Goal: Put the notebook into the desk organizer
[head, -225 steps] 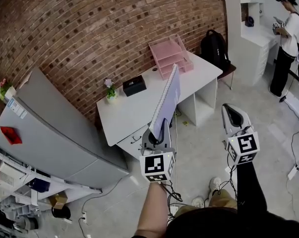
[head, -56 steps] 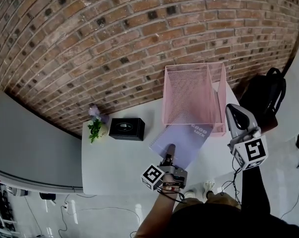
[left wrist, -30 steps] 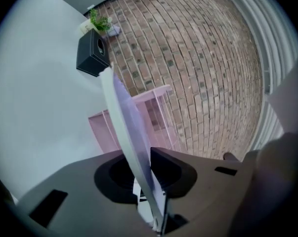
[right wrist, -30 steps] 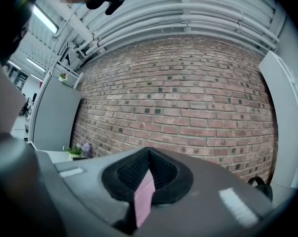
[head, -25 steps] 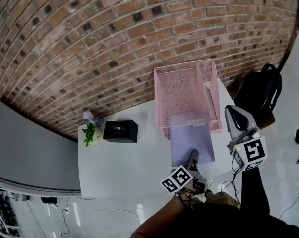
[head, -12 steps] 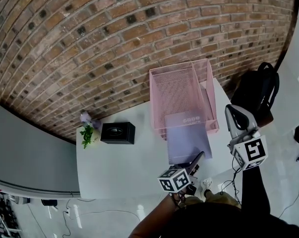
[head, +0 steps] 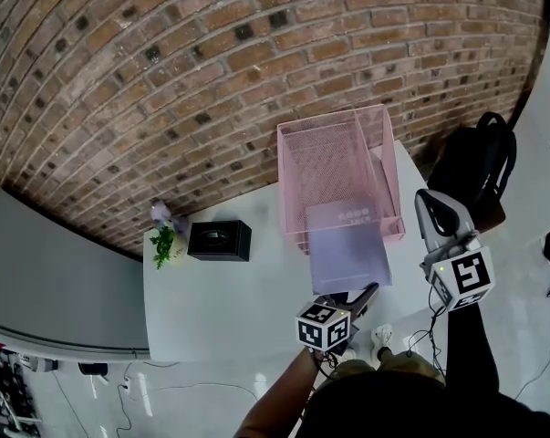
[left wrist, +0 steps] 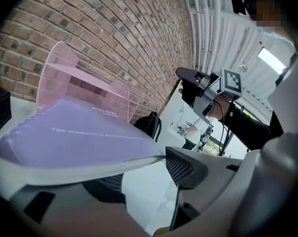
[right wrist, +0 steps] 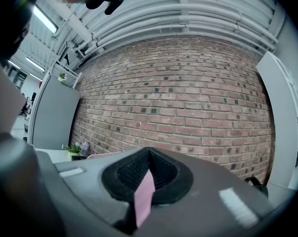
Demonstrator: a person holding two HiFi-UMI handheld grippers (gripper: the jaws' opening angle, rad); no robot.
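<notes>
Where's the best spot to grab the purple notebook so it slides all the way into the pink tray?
Grab the notebook by its near edge, coming from the front of the desk, one jaw above, one below. Its far end is already inside the pink organizer, so only that thin near end sticks out free.

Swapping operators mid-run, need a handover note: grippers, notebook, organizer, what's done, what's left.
Left gripper: jaws apart and closing. The notebook has its near corner between them, and the pads are not pressing on it.
Right gripper: shut, empty, held off to the right of the organizer.
Notebook: lies flat, far end inside a lower tray of the organizer, near end sticking out over the desk.
Done: notebook fed partway in.
Left: probably push it fully in, then pull the left gripper clear.
</notes>
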